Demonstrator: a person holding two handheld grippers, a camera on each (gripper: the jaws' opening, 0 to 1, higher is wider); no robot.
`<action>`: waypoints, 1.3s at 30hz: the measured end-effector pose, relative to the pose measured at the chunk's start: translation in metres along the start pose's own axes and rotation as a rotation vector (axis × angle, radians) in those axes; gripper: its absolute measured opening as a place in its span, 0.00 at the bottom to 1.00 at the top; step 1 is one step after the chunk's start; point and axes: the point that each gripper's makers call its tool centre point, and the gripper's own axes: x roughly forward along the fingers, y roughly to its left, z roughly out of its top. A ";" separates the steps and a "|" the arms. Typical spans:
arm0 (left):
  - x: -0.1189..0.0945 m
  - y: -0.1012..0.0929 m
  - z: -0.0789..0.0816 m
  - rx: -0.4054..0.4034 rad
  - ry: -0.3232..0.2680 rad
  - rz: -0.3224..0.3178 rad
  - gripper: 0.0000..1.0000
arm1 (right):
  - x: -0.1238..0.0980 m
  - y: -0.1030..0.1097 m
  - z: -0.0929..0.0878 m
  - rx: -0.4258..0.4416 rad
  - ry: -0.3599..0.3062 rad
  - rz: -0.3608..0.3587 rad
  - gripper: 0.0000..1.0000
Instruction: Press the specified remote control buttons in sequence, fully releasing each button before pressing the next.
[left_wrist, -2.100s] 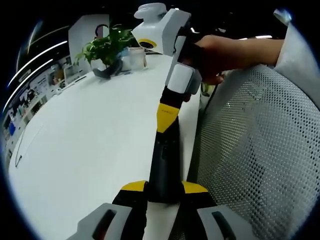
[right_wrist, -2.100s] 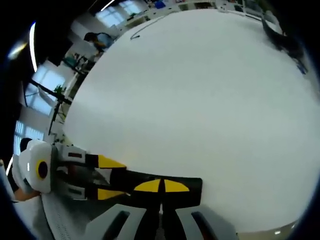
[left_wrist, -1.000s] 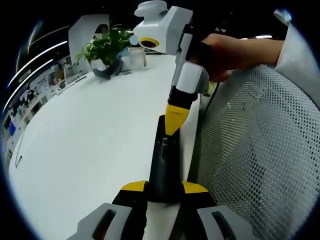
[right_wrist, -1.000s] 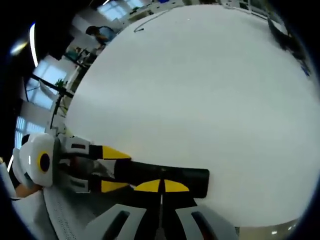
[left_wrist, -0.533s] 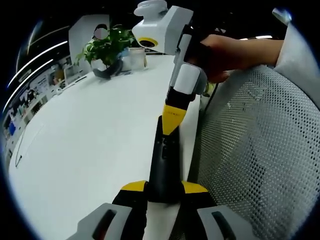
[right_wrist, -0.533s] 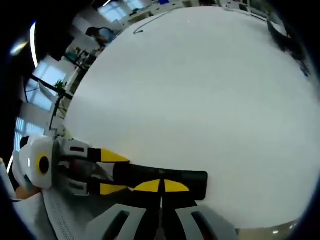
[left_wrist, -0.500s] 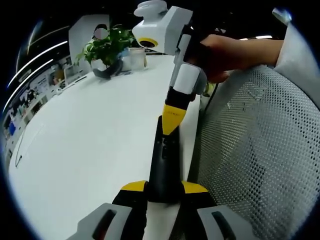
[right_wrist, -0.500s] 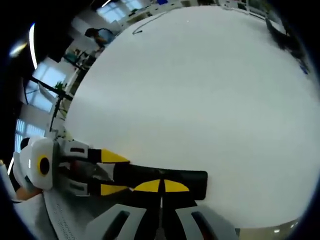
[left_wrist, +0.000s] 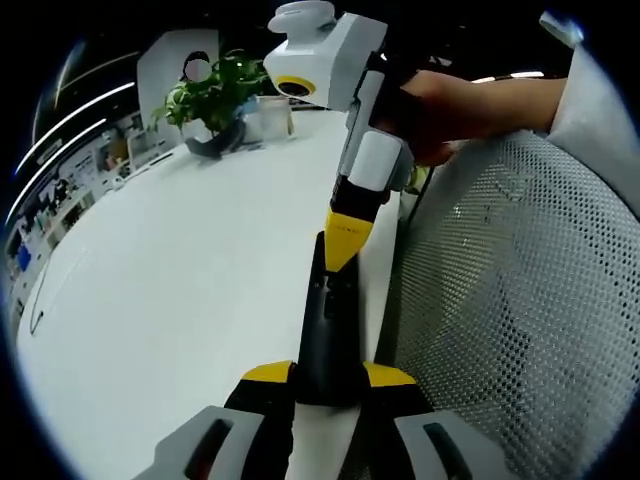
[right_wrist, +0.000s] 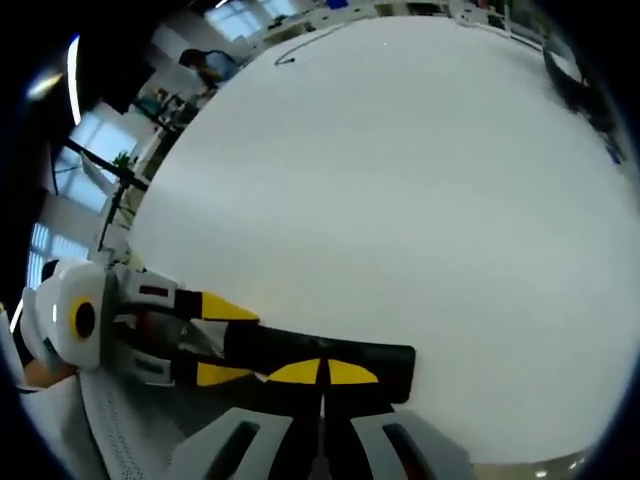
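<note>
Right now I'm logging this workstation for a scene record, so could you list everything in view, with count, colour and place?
Remote control: one, black, lying at the table's edge, one end clamped in the left claw.
Table: one, white, broad top under the remote.
Potted plant: one, green leaves, far end of the table.
Clear container: one, beside the plant; contents cannot be told.
Mesh chair back: one, grey-white, next to the table edge.
Thin cable: one, dark, on the far part of the table.
Left claw: one, yellow-tipped, shut on the remote's near end.
Right claw: one, yellow-tipped, jaws together, tip on the remote's face.
Person's hand: one, holding the right claw's body.
</note>
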 end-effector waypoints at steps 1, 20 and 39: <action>0.000 0.000 0.000 0.001 -0.002 0.000 0.25 | 0.000 0.000 0.000 0.002 0.000 0.001 0.00; 0.000 0.000 0.000 0.002 0.003 0.002 0.25 | -0.003 -0.002 -0.001 0.031 0.008 -0.010 0.00; -0.001 -0.001 0.000 0.004 0.006 0.003 0.25 | -0.009 -0.004 -0.012 0.092 0.074 -0.018 0.00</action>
